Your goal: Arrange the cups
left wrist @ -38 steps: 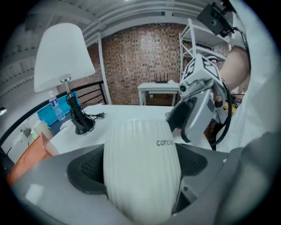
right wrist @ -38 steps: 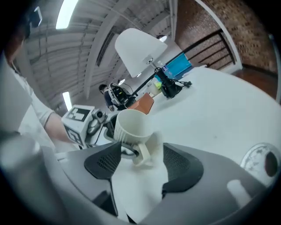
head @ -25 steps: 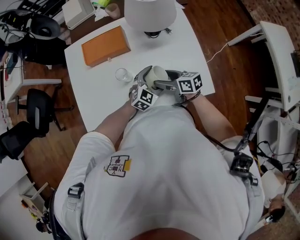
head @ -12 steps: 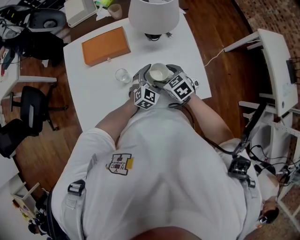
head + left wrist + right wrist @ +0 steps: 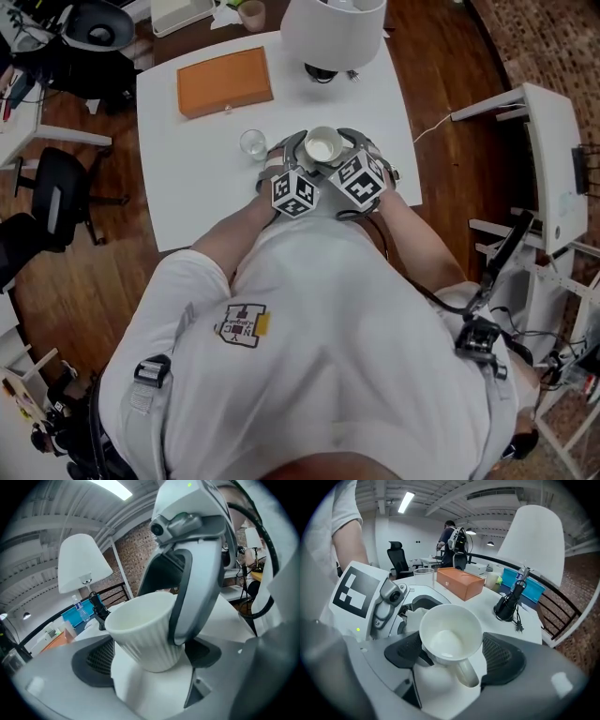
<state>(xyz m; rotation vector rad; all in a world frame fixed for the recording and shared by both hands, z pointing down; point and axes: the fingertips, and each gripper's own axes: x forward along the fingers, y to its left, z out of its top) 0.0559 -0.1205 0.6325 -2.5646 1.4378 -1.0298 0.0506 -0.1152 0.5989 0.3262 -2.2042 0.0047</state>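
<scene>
White cup (image 5: 322,146) sits clamped in our right tool (image 5: 452,660), left tool (image 5: 150,663) wide around it; colliding tools could knock it loose.

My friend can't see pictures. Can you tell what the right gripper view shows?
An empty white cup is gripped between the jaws of the right gripper, handle toward the camera. The left gripper crowds in at left; behind stand an orange box and a lamp.
</scene>
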